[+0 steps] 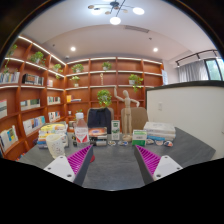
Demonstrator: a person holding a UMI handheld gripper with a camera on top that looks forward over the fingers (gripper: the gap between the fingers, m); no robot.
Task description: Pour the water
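Note:
My gripper [113,163] is open and empty, its magenta pads [78,161] spread wide over the grey table [112,170]. A clear jug-like container [57,144] stands beyond the left finger, near the table's far left. A clear bottle [81,131] stands behind it, with something red [72,141] beside them. A small clear glass-like item [116,130] stands at the far middle of the table. All of these are well ahead of the fingers and nothing lies between them.
Stacked boxes [158,131] sit at the table's far right. A dark chair [99,119] stands behind the table. Wooden bookshelves [30,95] with plants line the back and left walls. A white partition [192,112] stands at the right.

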